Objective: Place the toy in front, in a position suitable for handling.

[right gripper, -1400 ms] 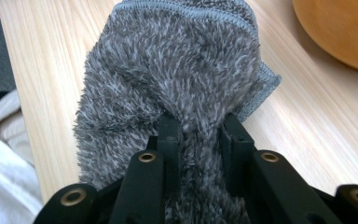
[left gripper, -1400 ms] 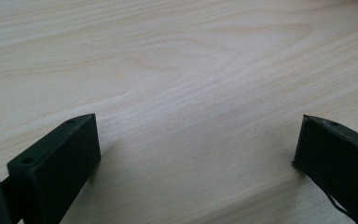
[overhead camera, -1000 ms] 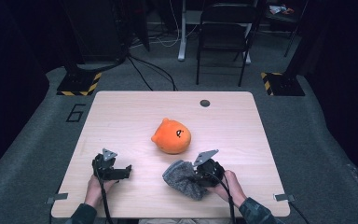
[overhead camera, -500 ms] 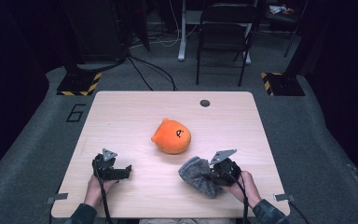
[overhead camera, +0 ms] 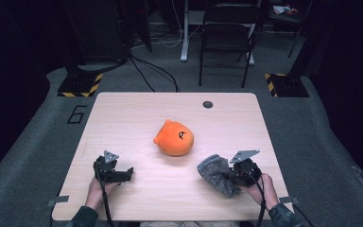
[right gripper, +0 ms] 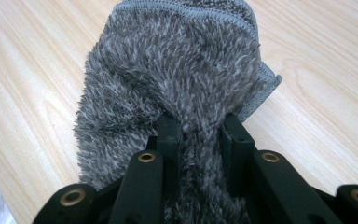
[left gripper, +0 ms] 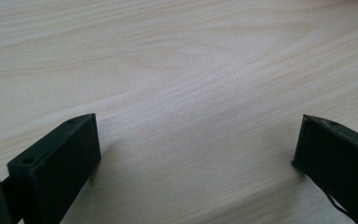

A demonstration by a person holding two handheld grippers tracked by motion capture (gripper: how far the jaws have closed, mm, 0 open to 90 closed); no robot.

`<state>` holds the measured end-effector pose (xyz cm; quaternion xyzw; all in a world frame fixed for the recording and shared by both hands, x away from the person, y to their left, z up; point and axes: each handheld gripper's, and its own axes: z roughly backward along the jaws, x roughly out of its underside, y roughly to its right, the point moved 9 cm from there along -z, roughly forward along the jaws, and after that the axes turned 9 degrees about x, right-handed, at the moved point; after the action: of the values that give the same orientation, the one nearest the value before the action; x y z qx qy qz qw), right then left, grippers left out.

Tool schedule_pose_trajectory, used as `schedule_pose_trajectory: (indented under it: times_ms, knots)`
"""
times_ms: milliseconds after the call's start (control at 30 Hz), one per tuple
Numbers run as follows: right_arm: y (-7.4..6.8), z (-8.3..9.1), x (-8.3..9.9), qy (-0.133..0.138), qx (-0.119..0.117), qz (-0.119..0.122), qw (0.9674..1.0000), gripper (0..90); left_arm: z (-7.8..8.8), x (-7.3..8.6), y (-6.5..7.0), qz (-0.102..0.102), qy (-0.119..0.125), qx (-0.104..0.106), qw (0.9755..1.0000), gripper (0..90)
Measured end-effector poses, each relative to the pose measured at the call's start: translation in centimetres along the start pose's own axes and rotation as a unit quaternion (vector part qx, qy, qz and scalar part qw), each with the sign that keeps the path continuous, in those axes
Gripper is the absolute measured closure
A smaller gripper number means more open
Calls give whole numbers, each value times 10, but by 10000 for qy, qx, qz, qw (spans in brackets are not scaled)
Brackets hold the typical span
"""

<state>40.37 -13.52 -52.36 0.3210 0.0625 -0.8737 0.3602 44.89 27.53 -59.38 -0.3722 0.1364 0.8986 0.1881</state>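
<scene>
High view. Pale wood-grain surface (overhead camera: 137,118), rectangular, with a small dark round plug (overhead camera: 208,104) near its far edge. My left gripper (overhead camera: 114,171) sits low at the near left, resting on the wood with its jaws pointing toward the middle. My right gripper (overhead camera: 240,171) is at the near right with the shaggy grey microfibre cloth (overhead camera: 217,174) bunched against its front; the cloth trails left from the jaws and lies on the surface. A round orange plush toy with small ears and a drawn face (overhead camera: 174,138) sits in the middle, well apart from both grippers and just beyond the cloth's far end. Past the surface: grey floor, a dark folding chair (overhead camera: 227,33), cables.

Left gripper view. My left jaws stand wide apart, one at each lower corner, nothing between them but bare wood grain (left gripper: 182,93). They hold nothing.

Right gripper view. My right jaws are drawn close and pinch a fold of the grey cloth (right gripper: 177,79). The pile bulges out between and above the two black jaws, and the rest of the cloth spreads ahead of them, its stitched hem showing at the far end and at the right edge. Wood shows on both sides of the cloth.
</scene>
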Motion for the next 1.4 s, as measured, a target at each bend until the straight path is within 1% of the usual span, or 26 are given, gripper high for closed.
schedule_pose_trajectory:
  times_ms: [33, 67, 200, 300, 400, 500, 533, 567, 633, 733, 767, 867, 900, 933, 967, 1033, 1067, 1100, 1133, 1167, 1233, 1267, 1300, 1367, 1400]
  knots:
    - [2, 0, 0, 24, 52, -47, 10000, 729, 0, 0, 0, 0, 5, -1, 10000, 0]
    - [4, 1, 0, 30, 34, -51, 10000, 728, 0, 0, 0, 1, 19, -6, 10000, 0]
    - [13, 1, 1, 39, 156, -213, 9996, 727, 0, 0, 0, -1, -1, 1, 10000, 0]
    - [22, 1, 2, 31, 270, -296, 9992, 727, 0, 0, 0, -1, 6, -4, 10000, 0]
    - [31, 3, 2, 52, 330, -417, 9986, 726, 0, 0, 0, 0, -2, 2, 10000, 0]
    - [41, 3, 0, 116, 456, -514, 9976, 726, 0, 0, 0, -2, -4, 0, 10000, 0]
    - [44, 4, 0, 104, 464, -561, 9973, 726, 0, 0, 0, -2, -2, 0, 10000, 0]
    - [48, 4, -1, 132, 555, -598, 9966, 727, 0, 0, 0, -3, -4, 0, 10000, 0]
    - [54, 5, -2, 163, 622, -672, 9957, 726, 0, 0, 0, -3, -4, 0, 10000, 0]
    - [64, 5, -5, 217, 760, -651, 9947, 726, 0, 0, 0, 0, -1, 1, 10000, 0]
    - [67, 5, -6, 217, 769, -718, 9942, 726, 0, 0, 0, -1, -2, 0, 10000, 0]
    - [75, 3, -7, 205, 869, -731, 9933, 725, 0, 0, 0, 0, -1, 0, 10000, 0]
    - [77, 2, -7, 193, 913, -789, 9925, 724, 0, 0, 0, -1, -1, 0, 10000, 0]
    - [81, 1, -6, 158, 946, -741, 9926, 724, 0, 0, 0, -3, -3, 0, 10000, 0]
    - [82, 0, -6, 139, 953, -809, 9921, 723, 0, 0, 0, -3, -2, -1, 10000, 0]
    - [88, -2, -6, 131, 1031, -813, 9913, 722, 0, 0, 0, -1, -3, 0, 10000, 0]
    - [91, -3, -6, 124, 1049, -866, 9906, 722, 0, 0, 0, -2, -3, 0, 10000, 0]
    - [94, -4, -6, 113, 1053, -864, 9906, 720, 0, 0, 0, -1, -3, 0, 10000, 0]
    - [96, -6, -5, 90, 1063, -936, 9899, 720, 0, 0, 0, 0, -2, 1, 10000, 0]
    - [100, -7, -4, 75, 1087, -908, 9899, 720, 0, 0, 0, -1, -2, -1, 10000, 0]
    - [105, -11, -2, 17, 1163, -972, 9884, 719, 0, 0, 0, -3, -3, 0, 10000, 0]
    - [107, -13, -2, -4, 1162, -993, 9883, 717, 0, 0, 0, -2, -3, -1, 10000, 0]
    - [109, -15, -1, -28, 1192, -1058, 9872, 716, 0, 0, 0, -2, -2, -1, 10000, 0]
    - [114, -17, 0, -52, 1227, -1056, 9868, 716, 0, 0, 0, -1, -2, 0, 10000, 0]
    - [117, -19, 0, -47, 1248, -1103, 9860, 715, 0, 0, 0, -4, -5, 0, 10000, 0]
